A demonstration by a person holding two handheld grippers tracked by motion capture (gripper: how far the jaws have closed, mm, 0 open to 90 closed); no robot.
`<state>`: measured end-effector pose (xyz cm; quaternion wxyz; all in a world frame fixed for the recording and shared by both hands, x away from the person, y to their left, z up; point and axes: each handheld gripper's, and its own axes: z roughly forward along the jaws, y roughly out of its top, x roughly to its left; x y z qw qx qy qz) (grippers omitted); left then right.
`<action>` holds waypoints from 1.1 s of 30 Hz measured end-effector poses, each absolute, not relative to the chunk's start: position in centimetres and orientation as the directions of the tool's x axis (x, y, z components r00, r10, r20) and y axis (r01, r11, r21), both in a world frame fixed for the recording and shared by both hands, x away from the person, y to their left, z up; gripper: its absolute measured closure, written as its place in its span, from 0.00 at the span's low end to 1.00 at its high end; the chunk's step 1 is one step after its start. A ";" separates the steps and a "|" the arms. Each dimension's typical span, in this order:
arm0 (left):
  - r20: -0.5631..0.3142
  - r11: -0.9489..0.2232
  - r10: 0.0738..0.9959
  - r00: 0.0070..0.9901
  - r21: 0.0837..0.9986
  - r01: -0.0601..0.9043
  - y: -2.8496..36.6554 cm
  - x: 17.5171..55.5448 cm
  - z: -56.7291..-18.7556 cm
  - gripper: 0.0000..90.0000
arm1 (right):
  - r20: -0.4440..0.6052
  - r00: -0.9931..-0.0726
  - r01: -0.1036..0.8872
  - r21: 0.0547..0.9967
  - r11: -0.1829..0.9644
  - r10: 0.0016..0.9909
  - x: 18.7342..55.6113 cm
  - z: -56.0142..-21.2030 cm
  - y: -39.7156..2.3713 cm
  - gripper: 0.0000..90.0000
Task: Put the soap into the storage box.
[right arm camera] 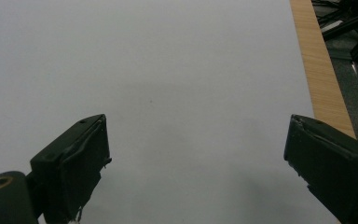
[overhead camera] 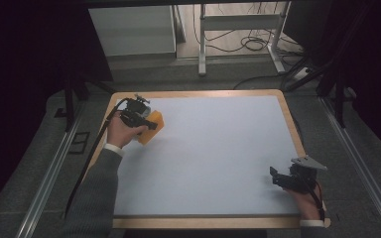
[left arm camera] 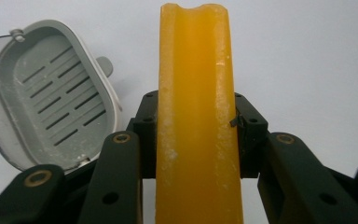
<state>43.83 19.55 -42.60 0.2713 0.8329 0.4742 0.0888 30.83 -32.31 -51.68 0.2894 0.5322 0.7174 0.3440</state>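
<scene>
A yellow-orange soap bar [left arm camera: 196,116] stands on edge between the jaws of my left gripper [left arm camera: 196,122], which is shut on it. In the high view the left gripper [overhead camera: 146,120] holds the soap bar [overhead camera: 152,127] over the table's far left corner. Beside it in the left gripper view lies a grey slotted soap dish [left arm camera: 51,98], tilted, with white residue on it. My right gripper [right arm camera: 196,158] is open over the bare white surface. The high view has the right gripper [overhead camera: 277,177] near the front right of the table, held by a hand.
The table [overhead camera: 213,148] has a white top with a wooden rim [right arm camera: 319,70]. Dark floor, metal rails [overhead camera: 362,168] and cables [overhead camera: 250,42] surround it. A white cabinet [overhead camera: 131,29] and a metal frame [overhead camera: 238,22] stand beyond the far edge.
</scene>
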 end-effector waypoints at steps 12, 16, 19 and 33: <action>-0.113 -0.380 0.851 0.513 0.543 0.749 19.8 45.1 -42.0 0.68 | -0.048 -0.258 0.568 0.800 0.192 0.965 30.8 -51.7 -32.4 0.07; -0.128 -0.371 0.849 0.512 0.547 0.751 20.0 45.5 -41.9 0.68 | -0.047 -0.257 0.570 0.799 0.190 0.965 30.8 -51.7 -32.5 0.07; -0.139 -0.351 0.857 0.496 0.547 0.760 20.3 45.9 -42.0 0.68 | -0.048 -0.257 0.571 0.798 0.192 0.965 30.9 -51.8 -32.5 0.07; -0.145 -0.304 0.884 0.445 0.545 0.781 21.3 47.9 -42.4 0.68 | -0.049 -0.252 0.575 0.796 0.190 0.967 30.9 -51.9 -32.5 0.07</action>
